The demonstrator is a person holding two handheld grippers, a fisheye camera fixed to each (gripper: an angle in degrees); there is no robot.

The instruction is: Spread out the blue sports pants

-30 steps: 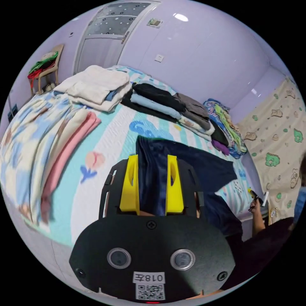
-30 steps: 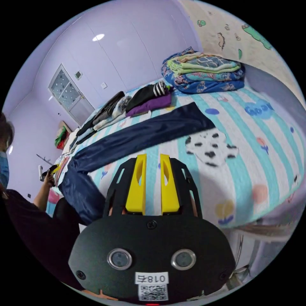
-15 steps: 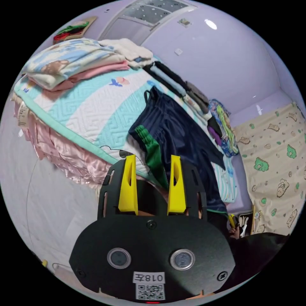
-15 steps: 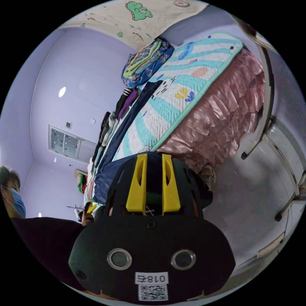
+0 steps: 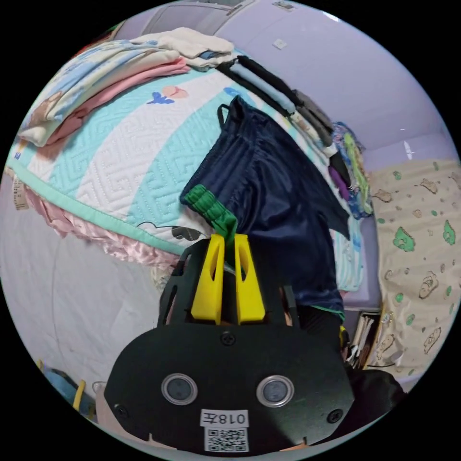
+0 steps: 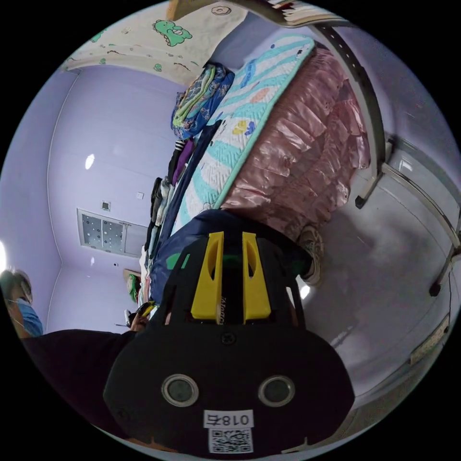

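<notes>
L gripper (image 5: 228, 238): yellow jaws nearly together, tips pinching the green waistband (image 5: 212, 211) of the blue sports pants (image 5: 269, 192). Waistband end sits just off the bed edge (image 5: 91, 211), past the pink bed skirt (image 5: 120, 237). Rest of the pants runs up across the quilt (image 5: 125, 149) away from that edge, one leg tapering toward the far wall. Fabric bunched and wrinkled near the waist, flatter further in.

R gripper (image 6: 229, 240): jaws at a narrow gap, dark pants fabric (image 6: 192, 230) w/ a bit of green right behind/between them. Can't tell if both jaws actually press on it, the gripper body hides the contact. Pants hang over the bed edge here too, leg stretching along the quilt.

Folded stacks on the bed beyond the pants: pink/blue blankets (image 5: 96, 72), dark clothes row (image 5: 273, 86), colourful bedding pile (image 5: 353, 168). Person's dark sleeve (image 6: 72, 365) near the R gripper.
</notes>
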